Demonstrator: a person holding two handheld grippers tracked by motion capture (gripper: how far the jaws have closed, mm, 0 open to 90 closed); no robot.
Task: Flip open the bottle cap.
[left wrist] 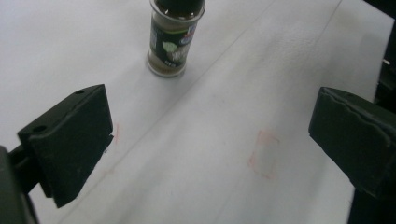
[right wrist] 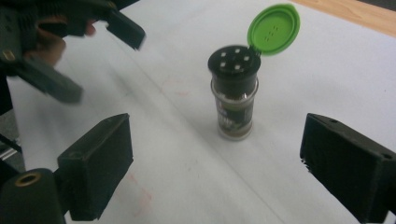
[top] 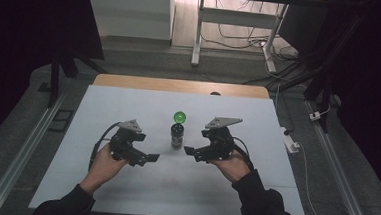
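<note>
Grippers are hovering low over the table (top: pixel 123 183), left gripper (top: pixel 145 158) at eight o'clock and right gripper (top: pixel 191 152) at four o'clock of the jar (top: pixel 176 135). Both are gaping wide, gripping nothing. Jar is standing upright mid-table, its green lid (right wrist: pixel 273 29) sitting flipped open.

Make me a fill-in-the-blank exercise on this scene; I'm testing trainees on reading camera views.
1. The small glass spice jar with a black shaker top stands ____ on the white table.
2. Its green flip lid is ____.
3. The jaws of the left gripper and of the right gripper are both ____.
4. In the high view, the jar stands ____ the two grippers.

Missing words: upright; open; open; between
</note>
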